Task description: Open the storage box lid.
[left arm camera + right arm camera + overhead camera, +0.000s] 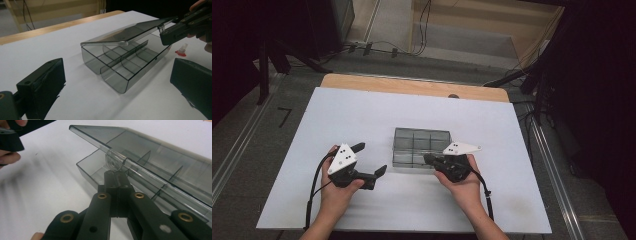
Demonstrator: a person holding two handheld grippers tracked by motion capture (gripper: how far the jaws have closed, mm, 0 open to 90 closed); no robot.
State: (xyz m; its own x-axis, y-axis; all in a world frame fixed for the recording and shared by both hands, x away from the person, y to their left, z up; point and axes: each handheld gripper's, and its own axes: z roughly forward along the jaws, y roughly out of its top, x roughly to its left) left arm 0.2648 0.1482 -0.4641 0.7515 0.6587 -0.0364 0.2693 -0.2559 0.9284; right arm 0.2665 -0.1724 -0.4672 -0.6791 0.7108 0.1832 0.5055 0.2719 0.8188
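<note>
A clear grey compartment box sits mid-table, its hinged lid raised a little along the front edge. My right gripper is shut, and its joined tips sit right under the lid's round front tab, touching it. From the left gripper view, the right gripper props that edge of the lid. My left gripper is open, left of the box and apart from it, with nothing between its jaws. Looking along it, the left gripper faces the box's short end. The compartments that show look empty.
The box stands on a white board over a wooden table whose far edge shows. A small red and white piece lies on the board beyond the box. Cables and dark stands surround the table.
</note>
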